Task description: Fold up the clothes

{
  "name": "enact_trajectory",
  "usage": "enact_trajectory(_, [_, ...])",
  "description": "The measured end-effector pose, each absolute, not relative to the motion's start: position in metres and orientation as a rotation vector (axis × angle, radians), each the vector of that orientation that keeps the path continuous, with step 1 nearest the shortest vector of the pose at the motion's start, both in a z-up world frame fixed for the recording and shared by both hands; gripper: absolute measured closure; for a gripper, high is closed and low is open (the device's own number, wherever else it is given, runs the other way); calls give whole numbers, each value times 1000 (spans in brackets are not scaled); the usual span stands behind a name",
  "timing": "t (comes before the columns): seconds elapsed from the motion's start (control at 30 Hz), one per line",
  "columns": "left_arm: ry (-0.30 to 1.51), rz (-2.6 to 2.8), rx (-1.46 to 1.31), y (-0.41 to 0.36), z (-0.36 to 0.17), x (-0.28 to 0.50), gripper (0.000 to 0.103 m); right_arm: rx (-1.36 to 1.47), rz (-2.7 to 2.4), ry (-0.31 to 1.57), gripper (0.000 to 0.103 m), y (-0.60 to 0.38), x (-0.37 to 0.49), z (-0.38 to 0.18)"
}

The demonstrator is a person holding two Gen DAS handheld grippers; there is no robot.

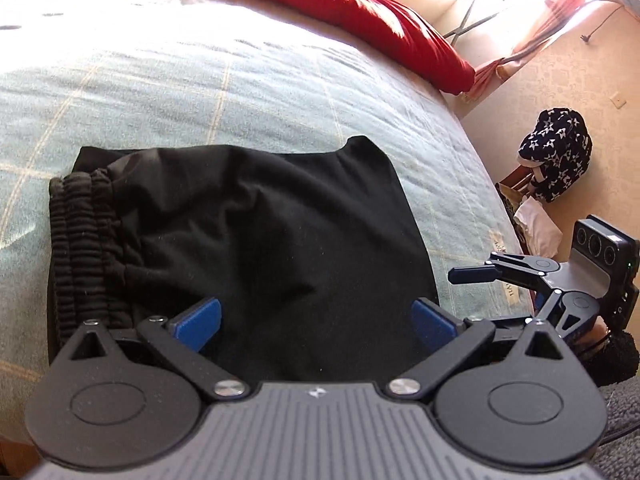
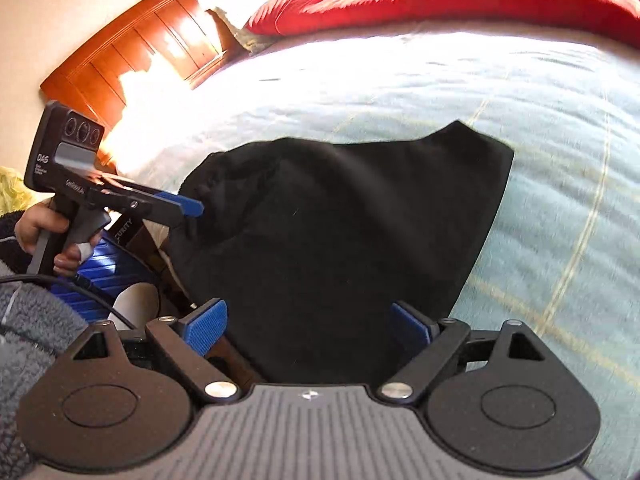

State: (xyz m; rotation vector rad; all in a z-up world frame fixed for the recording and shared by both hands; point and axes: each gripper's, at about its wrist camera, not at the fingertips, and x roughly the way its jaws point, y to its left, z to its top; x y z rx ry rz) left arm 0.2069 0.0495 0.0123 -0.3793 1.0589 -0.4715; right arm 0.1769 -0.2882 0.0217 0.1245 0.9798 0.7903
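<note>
a bed (image 1: 280,92) in a pale blue checked cover fills both views, a red blanket (image 1: 380,4) along the top. the folded black garment (image 1: 260,232) lies at centre frame, elastic waistband at its left edge. at the bottom, the left gripper (image 1: 316,322) and the right gripper (image 2: 308,326) both hang over it, fingers spread wide, gripping nothing.
</note>
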Motion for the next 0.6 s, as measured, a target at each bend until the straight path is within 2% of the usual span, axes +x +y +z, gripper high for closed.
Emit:
enact_trajectory(0.17, [1090,-417,-420,57,-7,211,2,183,699,1081,11,-296,205,-17])
enact_trajectory(0.37, [994,-405,-400,60,17,216,2,191,724,979,8,-306,209,9])
enact_trajectory(0.6, [928,-353,-331,59,3,243,2,195,720,1013,7,-281,235,-10])
